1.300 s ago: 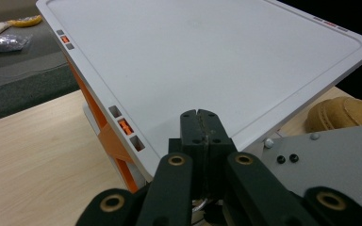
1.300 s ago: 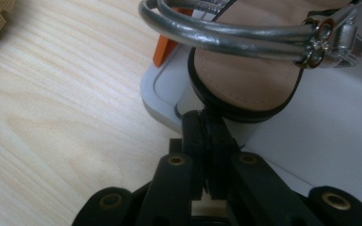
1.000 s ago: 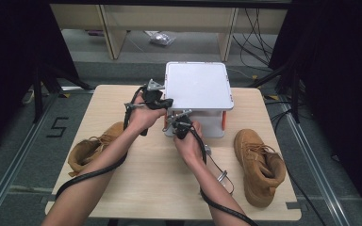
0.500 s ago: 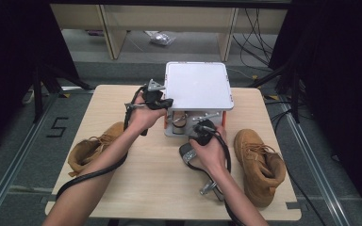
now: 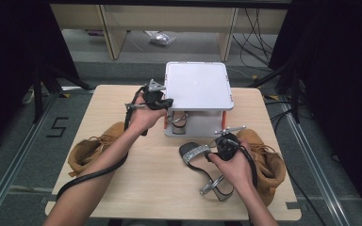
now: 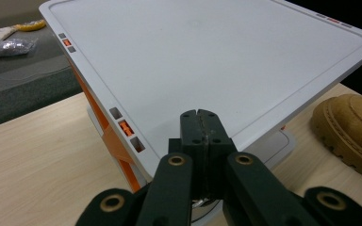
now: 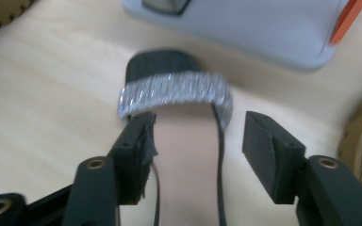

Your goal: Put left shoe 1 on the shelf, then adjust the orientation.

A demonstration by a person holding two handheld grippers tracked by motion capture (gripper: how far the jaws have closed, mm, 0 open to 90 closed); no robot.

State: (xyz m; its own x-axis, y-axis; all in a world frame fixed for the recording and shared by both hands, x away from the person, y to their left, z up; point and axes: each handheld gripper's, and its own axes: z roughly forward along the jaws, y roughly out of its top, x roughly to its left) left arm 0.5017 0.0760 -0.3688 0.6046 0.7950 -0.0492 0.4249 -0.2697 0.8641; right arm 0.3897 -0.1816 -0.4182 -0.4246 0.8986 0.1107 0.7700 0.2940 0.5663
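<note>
A black sandal (image 5: pixel 195 153) with a glittery silver strap (image 7: pixel 176 92) lies on the table in front of a white two-shelf rack (image 5: pixel 198 87) with orange posts. My right gripper (image 5: pixel 215 149) is open, and in the right gripper view (image 7: pixel 198 141) its jaws straddle the sandal's footbed behind the strap. A second sandal (image 5: pixel 179 120) rests on the rack's lower shelf. My left gripper (image 5: pixel 168 102) is shut on nothing at the left edge of the rack's top plate (image 6: pixel 207 61), with its jaws (image 6: pixel 201 117) pressed together just above that edge.
Two tan boots lie on the wooden table (image 5: pixel 136 188), one at the left (image 5: pixel 94 146) and one at the right (image 5: pixel 264 160), close beside my right hand. The right boot's sole (image 6: pixel 353 127) shows past the rack. Cables trail from both grippers across the table.
My right gripper has moved from the rack's lower shelf toward the near right, bringing the silver-strapped sandal out onto the table. The left gripper has stayed at the rack's edge.
</note>
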